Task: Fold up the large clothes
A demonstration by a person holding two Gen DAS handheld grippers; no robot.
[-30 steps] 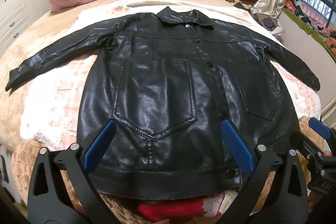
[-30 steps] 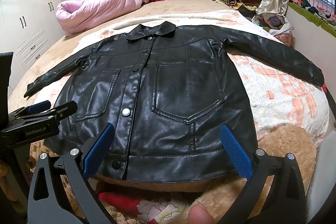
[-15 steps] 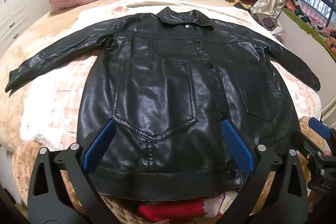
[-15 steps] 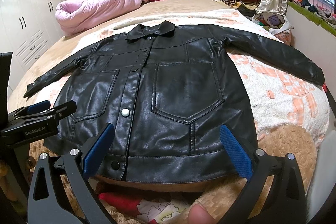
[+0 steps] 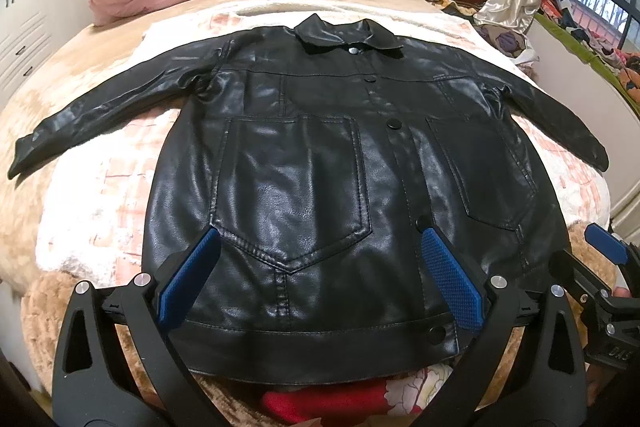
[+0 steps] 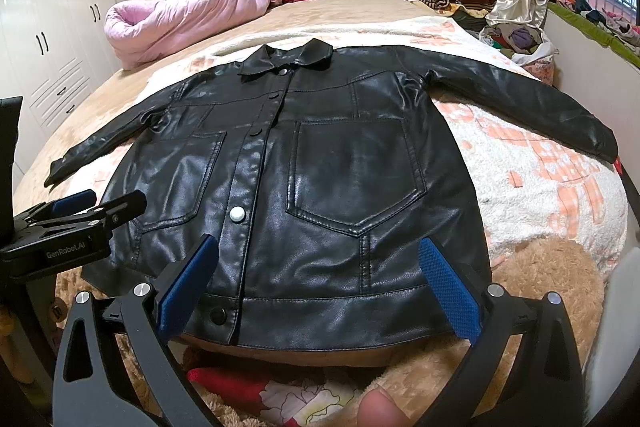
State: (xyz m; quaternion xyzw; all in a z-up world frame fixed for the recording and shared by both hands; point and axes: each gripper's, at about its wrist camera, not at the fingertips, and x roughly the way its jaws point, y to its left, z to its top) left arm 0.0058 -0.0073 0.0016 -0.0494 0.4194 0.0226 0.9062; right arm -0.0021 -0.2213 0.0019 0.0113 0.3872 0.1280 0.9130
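Two claws are held low at the near edge of the bed (image 5: pixel 60 99), both with jaws spread wide and nothing between them. A black faux-leather jacket (image 5: pixel 304 163) is laid flat, front up and buttoned, on a cream and peach blanket (image 5: pixel 100 211), with the collar (image 5: pixel 344 33) toward the headboard, the hem band (image 5: pixel 320 351) nearest the cameras and both sleeves stretched out sideways. The material is judged to be thick, smooth and fairly heavy: it is likely to crease in broad, springy bends rather than sharp folds, and its glossy surface may slip between the pads unless a seam or doubled edge is pinched. The stitched hem band, the cuffs and the shoulder seams are judged the firmest places to be taken hold of; the left sleeve cuff (image 5: pixel 24 163) and the right sleeve cuff (image 6: pixel 600 143) lie well apart from either claw. The left claw (image 5: pixel 316 279) is pointed forward over the hem, framing the lower tip of a chest pocket (image 5: pixel 292 187). The right claw (image 6: pixel 316 279) is levelled likewise over the other half of the hem, below the other pocket (image 6: pixel 352 167), and a fingertip (image 6: pixel 380 407) of the person is seen at the bottom of its view. Neither claw is seen touching the jacket.
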